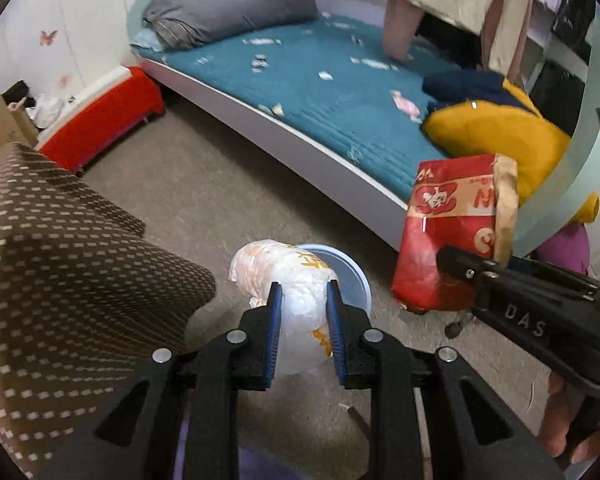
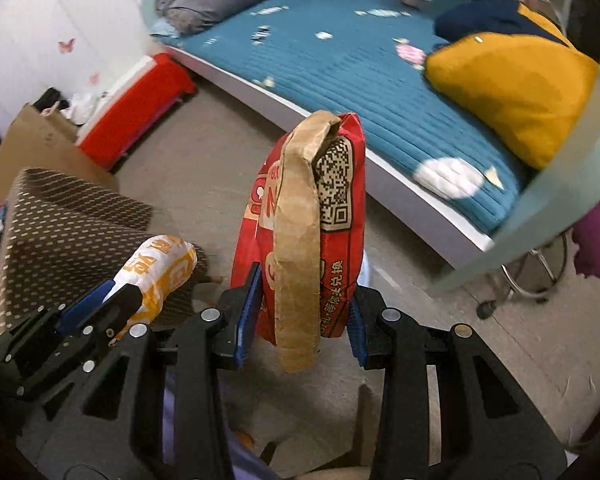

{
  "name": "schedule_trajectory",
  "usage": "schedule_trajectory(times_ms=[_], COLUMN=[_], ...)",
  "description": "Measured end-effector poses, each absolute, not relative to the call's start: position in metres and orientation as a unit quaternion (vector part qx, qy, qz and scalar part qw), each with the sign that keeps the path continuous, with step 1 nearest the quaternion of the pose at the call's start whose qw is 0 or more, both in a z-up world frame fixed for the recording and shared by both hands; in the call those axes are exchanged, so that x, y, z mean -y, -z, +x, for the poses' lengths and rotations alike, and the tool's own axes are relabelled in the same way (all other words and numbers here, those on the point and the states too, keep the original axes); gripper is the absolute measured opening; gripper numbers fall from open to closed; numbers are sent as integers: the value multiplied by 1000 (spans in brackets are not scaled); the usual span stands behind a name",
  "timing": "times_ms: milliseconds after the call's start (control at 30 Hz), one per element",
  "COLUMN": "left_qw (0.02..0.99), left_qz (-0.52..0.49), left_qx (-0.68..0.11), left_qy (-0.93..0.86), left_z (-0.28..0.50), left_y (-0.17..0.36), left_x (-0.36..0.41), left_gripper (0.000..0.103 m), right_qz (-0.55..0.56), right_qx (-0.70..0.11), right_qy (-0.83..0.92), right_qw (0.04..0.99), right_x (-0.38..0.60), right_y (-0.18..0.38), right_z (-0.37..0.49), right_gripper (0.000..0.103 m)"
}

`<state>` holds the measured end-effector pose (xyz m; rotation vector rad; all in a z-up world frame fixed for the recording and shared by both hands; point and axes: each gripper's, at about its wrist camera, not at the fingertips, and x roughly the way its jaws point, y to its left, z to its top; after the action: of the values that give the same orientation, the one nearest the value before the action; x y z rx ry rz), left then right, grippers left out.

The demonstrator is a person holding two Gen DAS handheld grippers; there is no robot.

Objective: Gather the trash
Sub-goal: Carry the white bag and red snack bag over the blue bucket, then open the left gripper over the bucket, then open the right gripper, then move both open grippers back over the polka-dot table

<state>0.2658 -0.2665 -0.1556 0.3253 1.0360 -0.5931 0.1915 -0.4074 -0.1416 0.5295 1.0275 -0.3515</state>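
2 grippers loaded: left gripper (image 1: 304, 312) clamps white wrapper (image 1: 288, 280); right gripper (image 2: 304, 312) clamps red bag (image 2: 300, 232).

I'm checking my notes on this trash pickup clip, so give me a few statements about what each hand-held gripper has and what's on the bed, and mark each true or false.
1. The left hand-held gripper is shut on a crumpled white plastic bag. True.
2. The right hand-held gripper is empty. False: it grips a red paper bag.
3. Small wrappers lie scattered on the teal bed. True.
4. The cushion on the bed is green. False: it is mustard yellow.
5. The red paper bag shows a QR code. True.
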Motion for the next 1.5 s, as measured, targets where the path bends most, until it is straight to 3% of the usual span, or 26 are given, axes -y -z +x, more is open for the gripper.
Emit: schedule_trajectory(times_ms=[100, 167, 200, 233, 700, 733, 800, 833, 1500], left_qw=[810, 818, 823, 827, 818, 818, 821, 822, 832], left_qz=[156, 142, 136, 134, 130, 128, 121, 117, 106], left_qx=[-488, -476, -470, -465, -511, -511, -512, -513, -497], left_qy=[285, 290, 290, 285, 232, 229, 220, 217, 222], left_z=[268, 269, 271, 272, 292, 293, 297, 298, 282], left_y=[163, 162, 161, 162, 193, 193, 191, 190, 176], left_x=[280, 285, 288, 290, 237, 235, 226, 223, 211], left_gripper=[23, 33, 63, 79, 79, 79, 79, 79, 79], right_qz=[251, 256, 258, 261, 240, 236, 230, 223, 219], right_qx=[-490, -492, -493, -495, -529, -524, -500, -488, -513], right_qy=[187, 198, 201, 205, 184, 178, 172, 184, 203], right_qw=[814, 808, 806, 803, 793, 799, 817, 823, 805], right_x=[418, 424, 426, 429, 411, 408, 405, 405, 388], right_y=[151, 156, 158, 161, 190, 187, 179, 173, 184], right_z=[188, 184, 183, 181, 212, 216, 222, 224, 182], right_gripper=[38, 38, 38, 38, 40, 43, 90, 91, 91])
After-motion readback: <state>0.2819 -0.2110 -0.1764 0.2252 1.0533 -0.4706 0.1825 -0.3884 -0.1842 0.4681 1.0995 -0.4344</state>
